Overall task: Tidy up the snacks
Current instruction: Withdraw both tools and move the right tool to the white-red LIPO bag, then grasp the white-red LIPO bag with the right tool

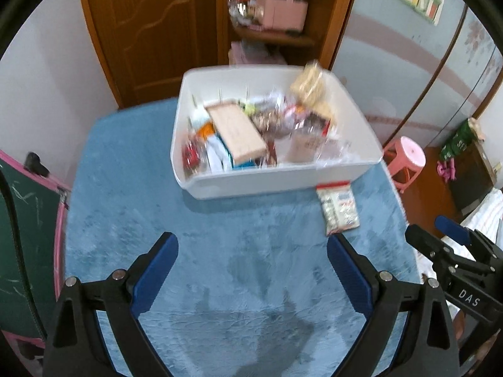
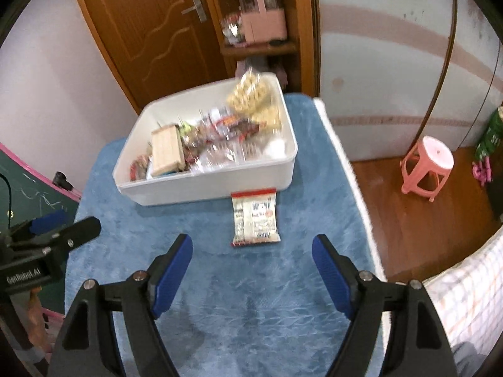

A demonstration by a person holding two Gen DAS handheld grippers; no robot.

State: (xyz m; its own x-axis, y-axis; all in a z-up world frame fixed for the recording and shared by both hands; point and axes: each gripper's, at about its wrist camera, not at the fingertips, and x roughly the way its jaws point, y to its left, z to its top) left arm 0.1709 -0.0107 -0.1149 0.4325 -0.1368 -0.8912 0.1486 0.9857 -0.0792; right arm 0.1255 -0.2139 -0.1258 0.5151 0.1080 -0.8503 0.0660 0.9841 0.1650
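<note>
Standing wide apart with nothing between the pads, the right hand-held gripper (image 2: 252, 271) and left hand-held gripper (image 1: 252, 275) are held over the blue-covered desk (image 2: 132, 251). One snack packet (image 2: 255, 219) lies flat just before the white bin (image 2: 204, 190) of snacks; the pick-up step is judged in hand, calling for a descent astride it.

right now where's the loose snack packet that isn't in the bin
The loose snack packet lies flat on the blue cloth just in front of the white bin, ahead of the open right gripper.
</note>
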